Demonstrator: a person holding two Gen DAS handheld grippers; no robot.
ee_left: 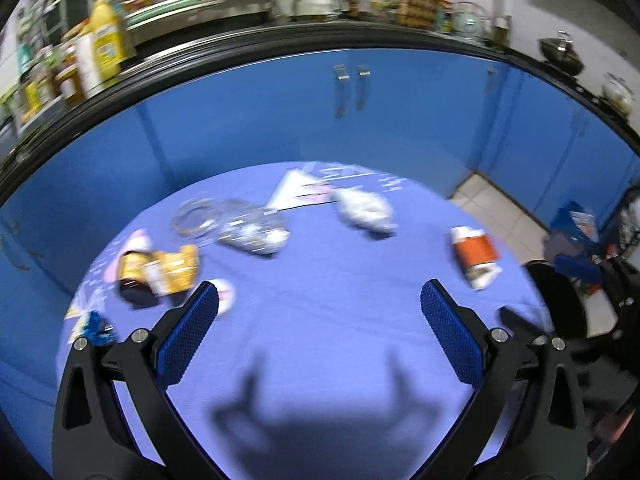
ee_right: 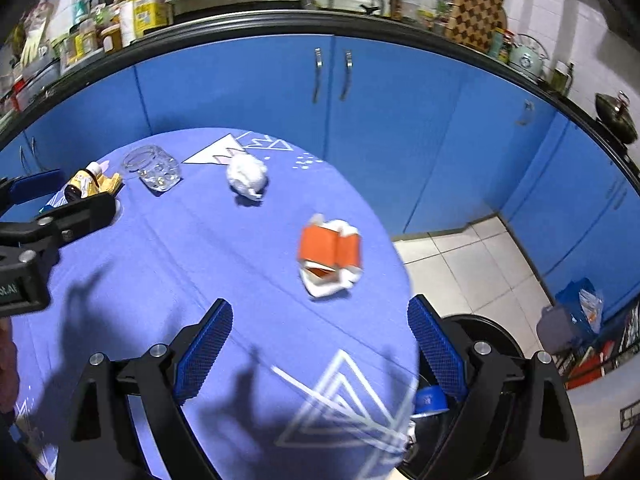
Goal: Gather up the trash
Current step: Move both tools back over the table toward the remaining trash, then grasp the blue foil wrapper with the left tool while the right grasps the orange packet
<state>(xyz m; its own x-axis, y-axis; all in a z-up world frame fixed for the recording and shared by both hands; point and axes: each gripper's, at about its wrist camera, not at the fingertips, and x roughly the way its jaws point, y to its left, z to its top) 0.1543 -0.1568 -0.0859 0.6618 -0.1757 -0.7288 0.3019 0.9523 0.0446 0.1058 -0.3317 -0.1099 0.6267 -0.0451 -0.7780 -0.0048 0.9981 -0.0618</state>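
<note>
The left wrist view is smeared by motion blur, so labels and small scraps on the round table under its purple-blue printed cloth [ee_right: 208, 248] cannot be read. Nearest, the left gripper [ee_left: 319, 300] stands with its two blue ribbed pads wide apart and nothing between them; the right gripper [ee_right: 320, 316] is likewise spread wide and empty, above the cloth's near edge. Beside the right gripper, the black round bin [ee_right: 492, 332] is mostly hidden behind its finger and the table rim; a blue scrap shows inside.

Counted on the cloth: one crushed orange-and-white carton [ee_right: 330, 254], lying apart towards the table's right edge; one crumpled white paper ball [ee_right: 247, 177] further back; one clear glass jar [ee_right: 152, 168] on its side; one brown bottle with a yellow label and white cap [ee_right: 83, 182], touching a yellow crinkled wrapper [ee_right: 109, 182]. A small blue wrapper [ee_left: 96, 328] is half cut off behind the left finger.

Beyond stand glossy blue cabinet doors [ee_right: 400, 128] under a cluttered black counter.
</note>
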